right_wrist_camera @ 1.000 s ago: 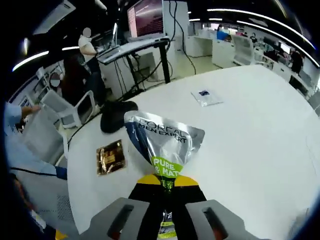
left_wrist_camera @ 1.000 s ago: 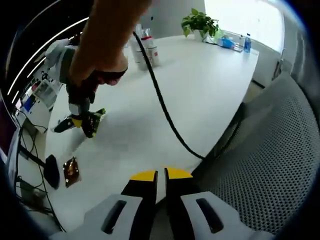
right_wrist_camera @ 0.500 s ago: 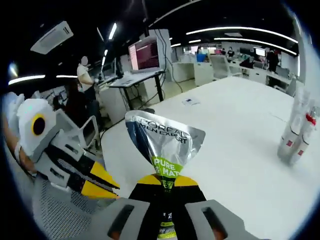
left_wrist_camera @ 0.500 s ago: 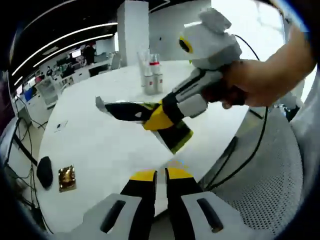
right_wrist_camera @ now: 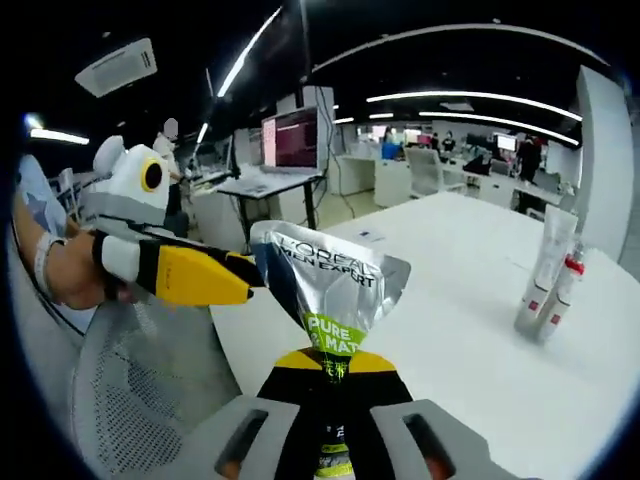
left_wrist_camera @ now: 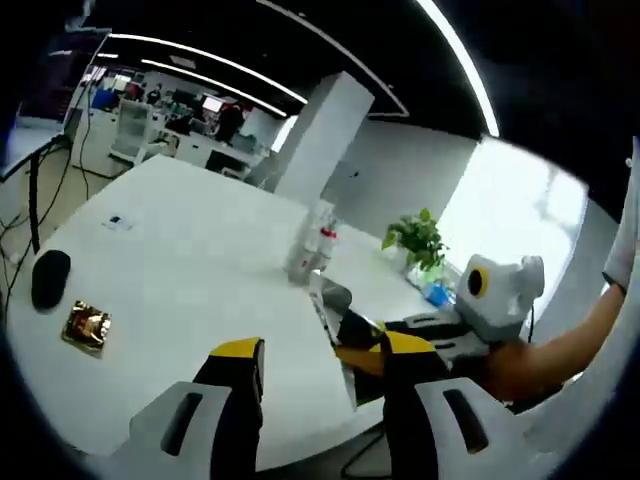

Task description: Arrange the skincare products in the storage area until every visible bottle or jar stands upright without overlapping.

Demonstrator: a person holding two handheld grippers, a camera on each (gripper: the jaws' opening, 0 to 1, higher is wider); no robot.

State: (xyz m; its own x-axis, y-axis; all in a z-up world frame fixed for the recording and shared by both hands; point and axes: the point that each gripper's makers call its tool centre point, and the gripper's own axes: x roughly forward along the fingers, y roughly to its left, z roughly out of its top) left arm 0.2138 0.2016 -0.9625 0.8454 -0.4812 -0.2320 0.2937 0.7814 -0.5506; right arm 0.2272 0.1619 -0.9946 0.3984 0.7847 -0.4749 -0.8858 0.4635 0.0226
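In the left gripper view, left gripper (left_wrist_camera: 320,375) spread empty beside the right gripper (left_wrist_camera: 365,345), apparently for a handover; in the right gripper view, clamped on the tube (right_wrist_camera: 330,290), aloft, well apart from upright bottles (right_wrist_camera: 545,275).

Left gripper (left_wrist_camera: 312,365): grey body, two black fingers (left_wrist_camera: 238,400) tipped yellow, dark slots in the grey bases. Right gripper (right_wrist_camera: 333,365): same grey, black and yellow build, white rounded housing with a yellow-ringed black disc.
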